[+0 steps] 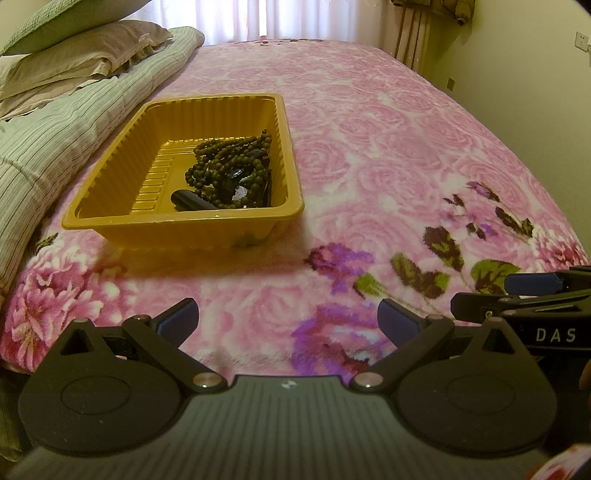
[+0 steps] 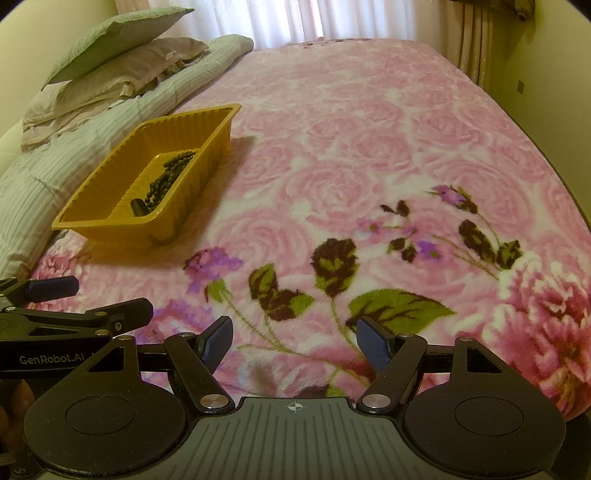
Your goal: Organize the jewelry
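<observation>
A yellow ribbed plastic tray (image 1: 177, 218) (image 2: 110, 222) rests on the pink floral blanket. Dark bead strings (image 1: 229, 166) (image 2: 166, 177) are piled in its right half, with a small black item (image 1: 188, 198) at the front. My left gripper (image 1: 288, 315) hovers over the blanket in front of the tray, open and empty. My right gripper (image 2: 293, 328) is open too, over the printed flowers to the right of the tray, with nothing between its fingers. Each gripper shows at the edge of the other's view: the right gripper (image 1: 480, 292) and the left gripper (image 2: 112, 295).
A folded striped quilt (image 1: 55, 147) and stacked pillows (image 2: 122, 62) lie along the left of the bed, close beside the tray. Curtains (image 1: 295, 18) hang behind. A wall (image 1: 535, 74) borders the bed's right edge. Bare blanket (image 2: 369, 129) stretches to the right of the tray.
</observation>
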{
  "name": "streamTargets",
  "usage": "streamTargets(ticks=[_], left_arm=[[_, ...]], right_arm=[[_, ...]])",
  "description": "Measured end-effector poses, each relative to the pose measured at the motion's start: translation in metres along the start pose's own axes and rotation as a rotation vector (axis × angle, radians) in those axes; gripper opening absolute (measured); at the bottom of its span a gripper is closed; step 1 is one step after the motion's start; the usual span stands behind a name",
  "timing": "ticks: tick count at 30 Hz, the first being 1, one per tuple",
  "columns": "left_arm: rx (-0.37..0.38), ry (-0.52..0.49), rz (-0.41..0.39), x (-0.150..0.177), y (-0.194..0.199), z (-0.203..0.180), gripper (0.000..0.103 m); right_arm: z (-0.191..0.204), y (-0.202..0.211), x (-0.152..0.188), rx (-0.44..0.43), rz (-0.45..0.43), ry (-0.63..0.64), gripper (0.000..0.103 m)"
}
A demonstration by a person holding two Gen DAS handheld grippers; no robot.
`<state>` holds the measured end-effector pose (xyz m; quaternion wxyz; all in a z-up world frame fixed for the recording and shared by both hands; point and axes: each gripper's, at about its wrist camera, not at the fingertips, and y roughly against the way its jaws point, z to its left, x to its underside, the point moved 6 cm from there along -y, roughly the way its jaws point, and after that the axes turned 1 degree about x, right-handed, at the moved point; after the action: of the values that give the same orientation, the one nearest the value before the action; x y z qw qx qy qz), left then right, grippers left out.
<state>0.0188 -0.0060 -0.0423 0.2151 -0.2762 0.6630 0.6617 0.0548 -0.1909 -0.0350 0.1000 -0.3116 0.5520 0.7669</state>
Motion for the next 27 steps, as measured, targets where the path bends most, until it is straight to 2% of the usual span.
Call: streamTargets(ticks=[27], left_arm=[[-0.001, -0.003, -0.003, 0.0007, -0.0004, 0.0002, 0.103]], right_arm=[[0.0016, -0.0012, 0.0015, 0.000, 0.002, -0.001, 0.074]])
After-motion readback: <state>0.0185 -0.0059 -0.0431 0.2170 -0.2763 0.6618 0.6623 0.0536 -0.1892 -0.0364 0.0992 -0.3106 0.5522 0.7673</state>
